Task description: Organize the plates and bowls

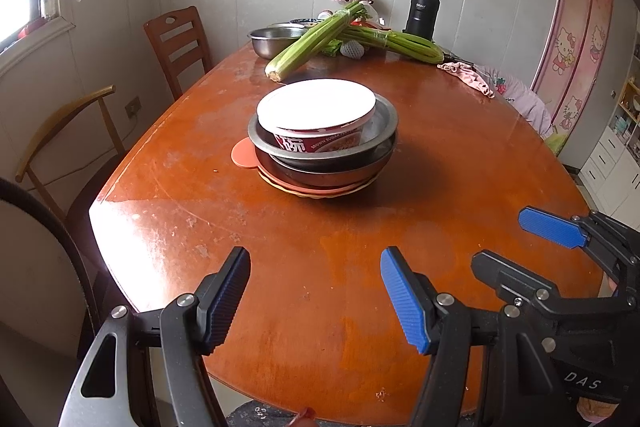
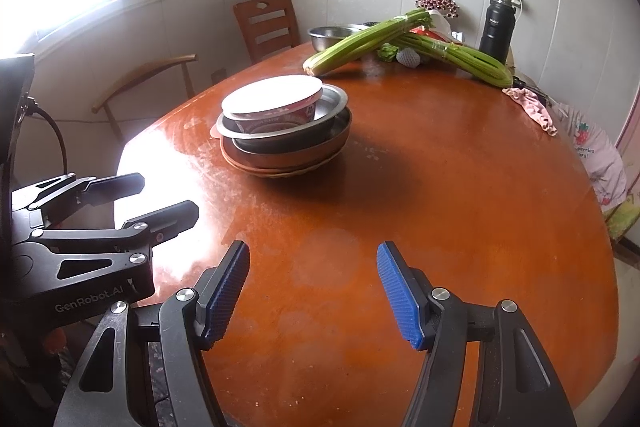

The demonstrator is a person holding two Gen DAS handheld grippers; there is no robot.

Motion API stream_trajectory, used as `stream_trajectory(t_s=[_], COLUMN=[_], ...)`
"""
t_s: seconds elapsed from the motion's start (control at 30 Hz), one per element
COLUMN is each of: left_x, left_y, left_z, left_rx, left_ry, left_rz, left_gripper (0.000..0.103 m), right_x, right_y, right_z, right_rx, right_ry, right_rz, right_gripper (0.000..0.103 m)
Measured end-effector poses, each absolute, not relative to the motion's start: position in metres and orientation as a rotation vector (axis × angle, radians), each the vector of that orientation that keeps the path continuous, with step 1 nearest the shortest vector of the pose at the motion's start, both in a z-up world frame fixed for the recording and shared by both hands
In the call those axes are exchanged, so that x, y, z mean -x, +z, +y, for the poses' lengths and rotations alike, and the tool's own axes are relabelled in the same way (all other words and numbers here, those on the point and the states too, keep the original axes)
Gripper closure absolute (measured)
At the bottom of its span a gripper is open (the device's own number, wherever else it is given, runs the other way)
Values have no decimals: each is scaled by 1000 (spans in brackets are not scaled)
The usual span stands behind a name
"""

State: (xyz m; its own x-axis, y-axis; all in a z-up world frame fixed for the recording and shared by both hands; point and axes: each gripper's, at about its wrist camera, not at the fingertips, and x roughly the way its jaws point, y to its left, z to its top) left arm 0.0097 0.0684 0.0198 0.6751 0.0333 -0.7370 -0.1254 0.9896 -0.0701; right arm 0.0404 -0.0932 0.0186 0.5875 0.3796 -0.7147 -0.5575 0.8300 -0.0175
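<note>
Both the left hand-held gripper (image 1: 316, 299) and right hand-held gripper (image 2: 314, 295) hang half-open and empty; the stacked bowls (image 1: 324, 143) look rigid, slippery, best gripped by a rim.

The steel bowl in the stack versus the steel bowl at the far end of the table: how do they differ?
The stacked steel bowl holds a lidded instant-noodle bowl and sits nested on darker dishes; the far steel bowl stands directly on the table. Celery lies partly in front of the far bowl, while nothing blocks the stacked bowl. Both are upright, round and shiny metal.
</note>
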Motion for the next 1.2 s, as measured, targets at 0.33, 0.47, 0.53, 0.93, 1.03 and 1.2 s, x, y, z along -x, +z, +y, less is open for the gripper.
stream_trajectory(t_s=[0.33,0.47,0.53,0.93,1.03,1.2], left_x=[-14,-14,-15,-19,-23,-37], left_y=[16,15,14,12,13,13], left_z=[64,65,64,64,67,78], left_rx=[106,105,102,95,94,103], left_ry=[85,88,90,93,97,111], left_rz=[837,840,842,853,855,854], left_gripper=[36,36,36,36,36,36], right_x=[-43,-46,-47,-55,-60,-77], right_y=[17,16,16,13,12,8], right_z=[-97,-98,-99,-101,-103,-112], right_rx=[248,245,244,243,238,222], right_ry=[543,539,537,524,515,487], right_rz=[773,776,778,787,796,826], right_gripper=[35,35,35,35,35,35])
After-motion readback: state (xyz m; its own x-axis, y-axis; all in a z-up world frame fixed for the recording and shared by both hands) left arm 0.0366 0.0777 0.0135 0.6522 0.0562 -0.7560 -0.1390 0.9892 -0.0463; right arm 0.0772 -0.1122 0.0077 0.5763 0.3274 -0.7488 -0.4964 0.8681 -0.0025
